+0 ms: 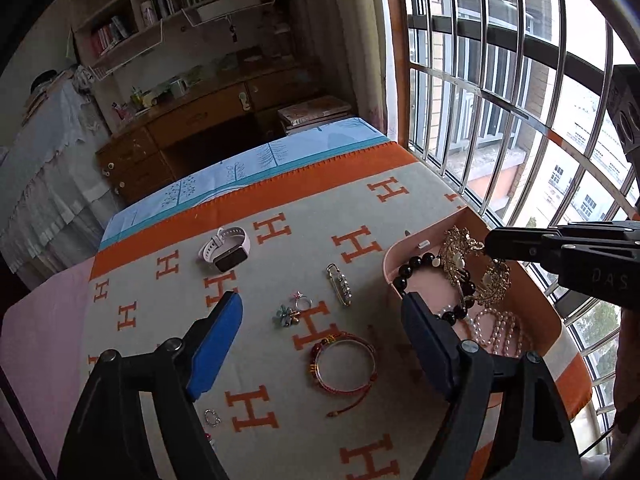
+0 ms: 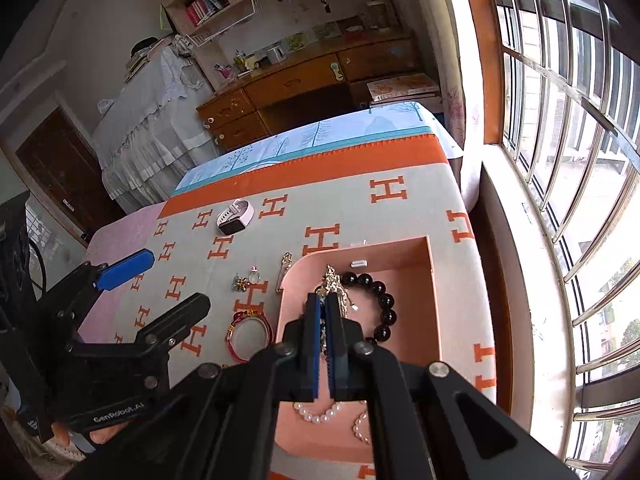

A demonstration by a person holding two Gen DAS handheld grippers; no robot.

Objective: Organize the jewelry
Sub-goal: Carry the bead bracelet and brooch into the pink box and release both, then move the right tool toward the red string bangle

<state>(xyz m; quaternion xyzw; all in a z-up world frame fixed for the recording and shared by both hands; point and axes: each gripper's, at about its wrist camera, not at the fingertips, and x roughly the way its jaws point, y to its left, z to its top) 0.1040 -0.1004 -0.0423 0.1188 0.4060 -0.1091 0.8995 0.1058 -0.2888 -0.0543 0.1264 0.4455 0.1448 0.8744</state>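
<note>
Right claw: clamped on the gold chain, over the pink tray, centre frame.
Left claw: spread wide, nothing between; rings and red bangle lie below.
Blanket: open cloth left of the tray's rim.
Watch: near the orange border, upper left.

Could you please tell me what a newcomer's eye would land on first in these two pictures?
Probably the orange-and-grey H-patterned cloth, strewn with a white smartwatch, rings and a red bangle. Beside it, by the barred window, a pink tray holds black beads and pearls. The right gripper is shut on a gold chain over the tray; the left gripper is open.
</note>
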